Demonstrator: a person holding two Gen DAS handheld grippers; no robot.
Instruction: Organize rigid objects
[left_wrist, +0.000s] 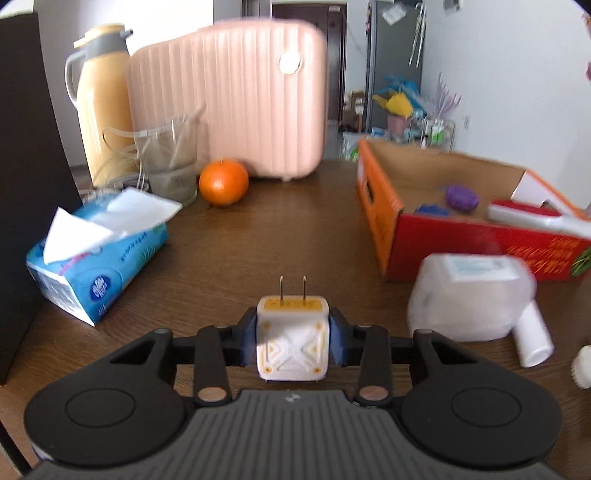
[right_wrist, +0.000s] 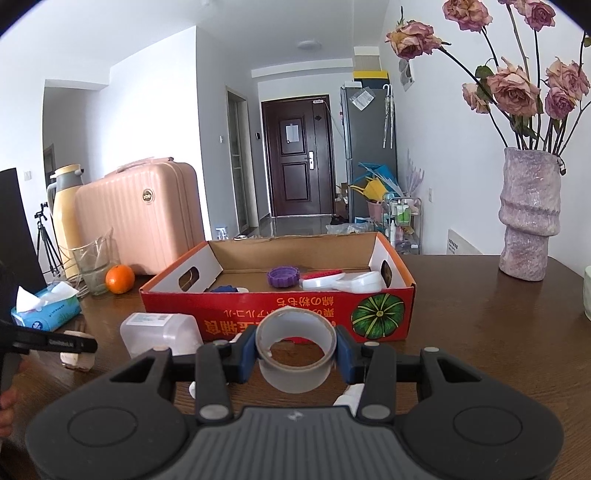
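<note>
A: Start at the far left. Why are the tissue pack (left_wrist: 96, 254), the glass jug (left_wrist: 168, 158) and the orange (left_wrist: 224, 181) parked over there on the desk (left_wrist: 280, 236)?

B: My guess is they aren't part of the sorting. They sit well apart from the carton, beside the yellow flask (left_wrist: 101, 103) and the pink suitcase (left_wrist: 236, 99) at the far edge.

A: And the left gripper (left_wrist: 291, 332)?

B: Its jaws are closed on the plug adapter (left_wrist: 291, 339), blue pads pressed against both flanks. It's a white cube with yellow trim and a moulded cross pattern on top, its two metal prongs pointing away from the camera. Gripping the flat sides probably keeps it from twisting.

A: Next to the right?

B: A frosted plastic container (right_wrist: 160, 332) lies on the desk just in front of the carton, with a white tube (left_wrist: 533, 339) beside it.

A: The right gripper (right_wrist: 295, 354)?

B: Its jaws clamp a roll of tape (right_wrist: 295, 350) across its width, the hole facing forward. It's greyish, translucent, with a pale core. It is near the carton's front wall.

A: The carton itself?

B: The red and orange cardboard box (right_wrist: 280, 314) seems to be the collecting place: a purple cap (right_wrist: 282, 277), a blue piece (right_wrist: 225, 288) and white and red items (right_wrist: 343, 280) already lie inside. The vase of dried roses (right_wrist: 528, 218) stands far right.
</note>
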